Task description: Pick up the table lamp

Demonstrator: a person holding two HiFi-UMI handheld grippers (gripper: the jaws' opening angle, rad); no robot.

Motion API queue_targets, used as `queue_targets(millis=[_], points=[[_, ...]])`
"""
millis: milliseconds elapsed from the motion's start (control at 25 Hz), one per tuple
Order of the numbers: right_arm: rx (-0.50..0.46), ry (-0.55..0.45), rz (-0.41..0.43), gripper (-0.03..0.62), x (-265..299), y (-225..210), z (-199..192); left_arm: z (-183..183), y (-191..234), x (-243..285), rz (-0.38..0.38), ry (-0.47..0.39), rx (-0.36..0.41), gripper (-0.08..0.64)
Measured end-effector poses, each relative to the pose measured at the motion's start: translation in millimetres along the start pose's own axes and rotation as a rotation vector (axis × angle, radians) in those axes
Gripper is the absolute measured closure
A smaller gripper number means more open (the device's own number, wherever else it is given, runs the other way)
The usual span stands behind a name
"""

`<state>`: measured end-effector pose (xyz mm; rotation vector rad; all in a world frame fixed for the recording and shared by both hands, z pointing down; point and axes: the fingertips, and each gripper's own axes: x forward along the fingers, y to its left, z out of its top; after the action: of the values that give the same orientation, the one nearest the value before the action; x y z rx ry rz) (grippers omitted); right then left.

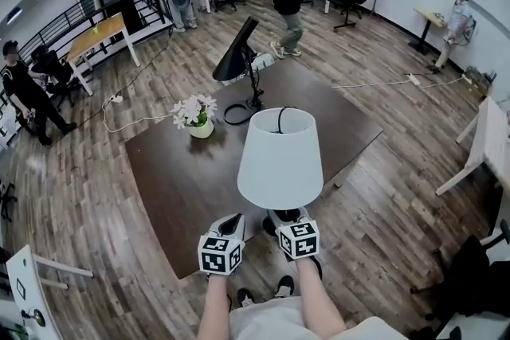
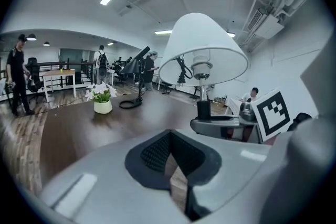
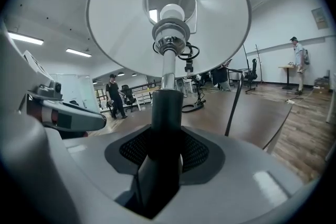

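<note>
A wood-plank floor (image 1: pixel 88 251) runs all round a broad dark brown worktop (image 1: pixel 183 195), with people standing and walking at the far end of the room. At the near edge of the worktop, right in front of the person, is the table lamp (image 1: pixel 280 159), upright, its white cone shade (image 3: pixel 168 13) widening downward over a slim metal neck and a dark stem (image 3: pixel 167 113). Whether its foot is clear of the worktop cannot be made out, since the shade covers it from above. Toward the far side of the worktop stands a black desk lamp (image 1: pixel 237 52) with a long slanted head, and a loop of black cable (image 1: pixel 237 114) lies at its foot. The right gripper (image 3: pixel 165 139) is clamped on the table lamp's dark stem, one ribbed pad pressed against each side, low down under the shade. The left gripper (image 2: pixel 169 136) hangs just beside it on the left, its jaws closed tip to tip on nothing, over bare worktop. Left of the cable loop sits a small pale pot of white flowers (image 1: pixel 196 115), well apart from the table lamp.
</note>
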<state>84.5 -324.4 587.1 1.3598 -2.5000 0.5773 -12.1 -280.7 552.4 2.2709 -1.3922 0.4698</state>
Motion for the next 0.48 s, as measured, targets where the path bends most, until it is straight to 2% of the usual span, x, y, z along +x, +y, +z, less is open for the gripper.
queue_targets(millis=[280, 480], points=[[0.040, -0.019, -0.031, 0.407, -13, 21, -8, -6, 9, -24, -0.030, -0.001, 0.039, 0.560], [0.075, -0.019, -0.043, 0.405, -19, 43, -21, -21, 23, -42, -0.046, 0.012, 0.030, 0.560]])
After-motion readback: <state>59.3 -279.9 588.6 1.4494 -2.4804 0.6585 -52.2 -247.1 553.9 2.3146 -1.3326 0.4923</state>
